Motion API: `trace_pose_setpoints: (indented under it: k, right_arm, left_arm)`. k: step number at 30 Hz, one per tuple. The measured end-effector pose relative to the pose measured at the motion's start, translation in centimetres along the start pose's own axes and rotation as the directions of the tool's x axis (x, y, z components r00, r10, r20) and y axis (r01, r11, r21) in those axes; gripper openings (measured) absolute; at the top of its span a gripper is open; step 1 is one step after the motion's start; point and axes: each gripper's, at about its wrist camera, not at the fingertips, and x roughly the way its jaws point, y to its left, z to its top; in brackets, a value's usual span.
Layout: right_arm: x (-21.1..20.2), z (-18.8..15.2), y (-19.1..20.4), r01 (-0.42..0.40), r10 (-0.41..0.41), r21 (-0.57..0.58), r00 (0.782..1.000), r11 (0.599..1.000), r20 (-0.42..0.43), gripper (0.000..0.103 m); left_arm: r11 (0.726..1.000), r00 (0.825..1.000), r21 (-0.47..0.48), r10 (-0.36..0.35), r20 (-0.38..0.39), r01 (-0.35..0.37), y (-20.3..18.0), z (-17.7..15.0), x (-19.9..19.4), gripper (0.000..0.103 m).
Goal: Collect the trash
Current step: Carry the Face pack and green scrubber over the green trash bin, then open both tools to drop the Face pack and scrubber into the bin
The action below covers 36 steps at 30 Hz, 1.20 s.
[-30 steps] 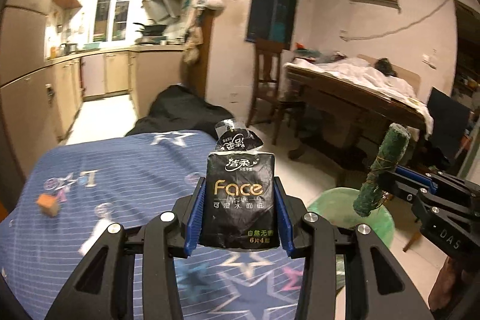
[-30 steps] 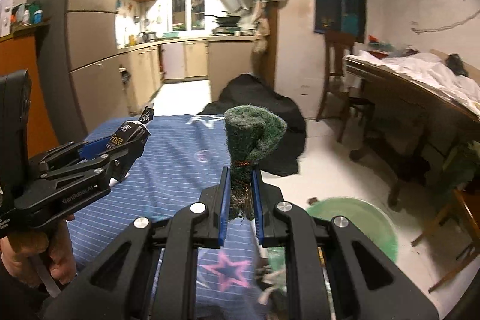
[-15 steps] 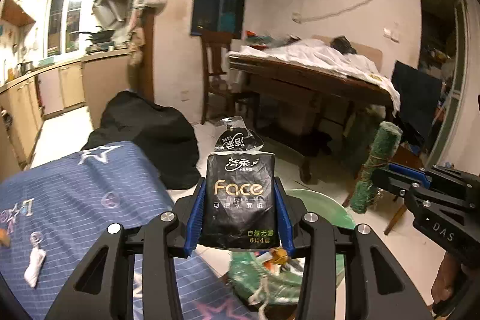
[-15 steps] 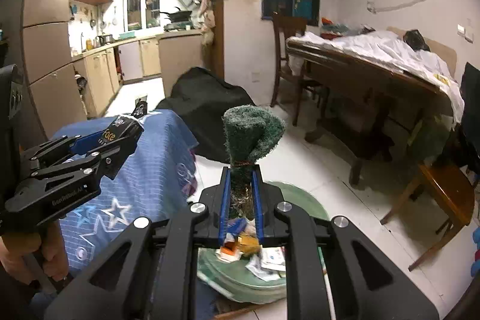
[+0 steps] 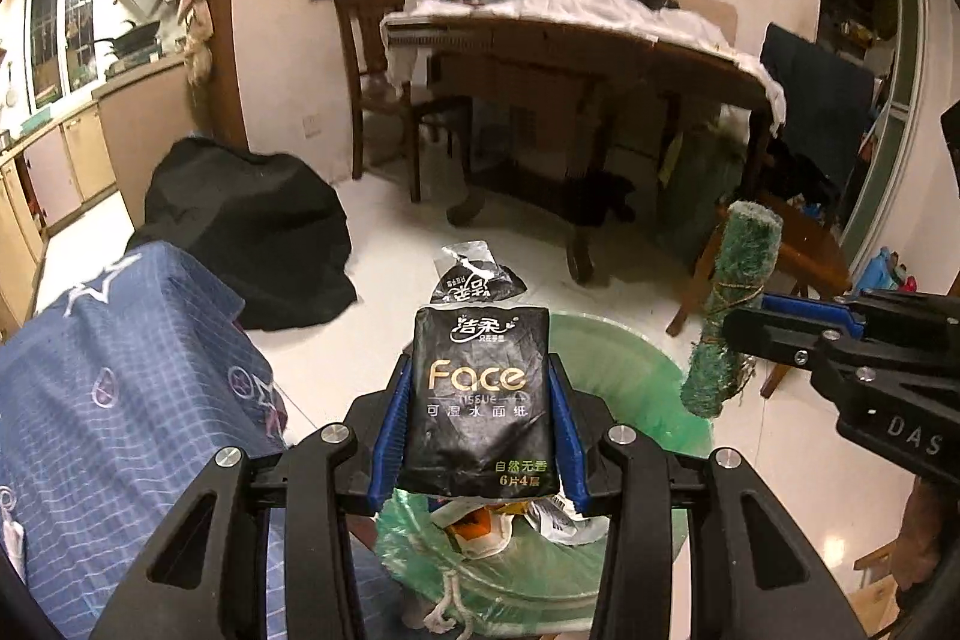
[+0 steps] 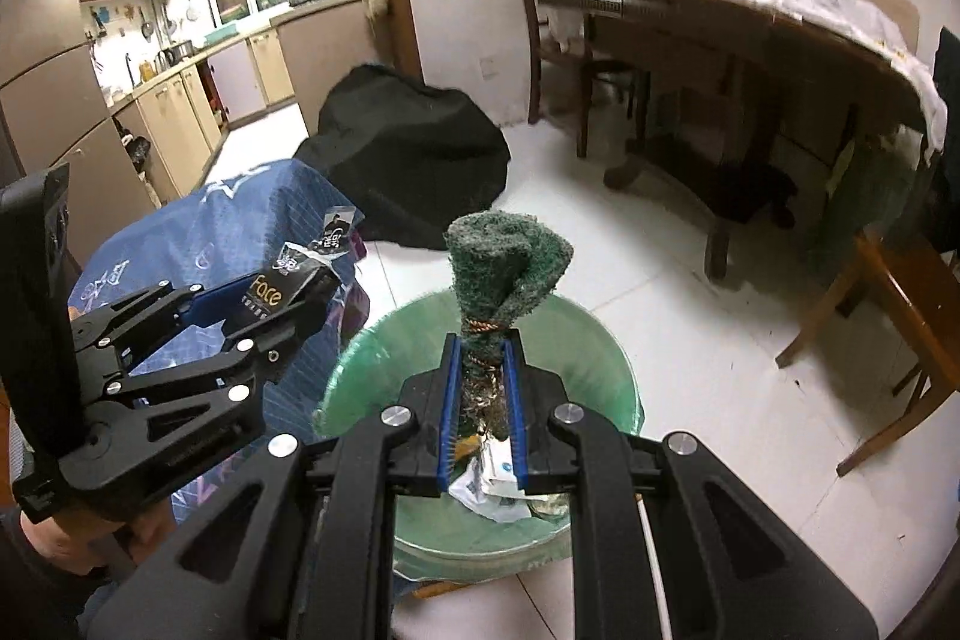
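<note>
While both hover over green-lined trash bin (image 6: 606,370), left hand-held gripper (image 5: 477,421) pinches black tissue pack (image 5: 480,400); right hand-held gripper (image 6: 483,400) clamps rolled green scouring pad (image 6: 504,262).

Each view rides on a claw and looks forward and steeply down along its two fingers, so the black finger frames fill the bottom of both pictures. The left wrist view hangs close above the green-lined trash bin (image 5: 624,388), with the right claw (image 5: 729,325) entering from its right edge. The right wrist view sits just as near over the same bin (image 6: 606,358) and sees the left claw (image 6: 288,289) at its left. Both share the blue star-patterned cloth (image 5: 120,400), the black heap (image 6: 408,154) on the white floor, the wooden dining table (image 5: 600,40) and the kitchen beyond.
</note>
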Motion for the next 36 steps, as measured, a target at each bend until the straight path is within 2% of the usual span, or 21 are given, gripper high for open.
trace_pose_setpoints:
  k: [7, 15, 36]
  right_arm:
    - [3.2, -0.1, -1.7, -0.022, 0.025, 0.033, 0.995, 0.999, -0.093, 0.012]
    - [5.1, -0.9, -2.7, -0.035, 0.041, 0.047, 0.990, 0.998, -0.131, 0.012]
    - [5.8, -1.1, -3.5, -0.035, 0.042, 0.051, 0.989, 0.998, -0.138, 0.012]
  left_arm:
    - [1.000, 0.997, -0.015, 0.006, -0.083, -0.007, 1.1, -0.9, 4.1, 0.043]
    - [1.000, 0.989, -0.020, 0.016, -0.145, -0.019, 1.7, -1.7, 7.1, 0.043]
    - [0.999, 0.986, -0.017, 0.036, -0.161, -0.039, 1.5, -2.4, 8.2, 0.043]
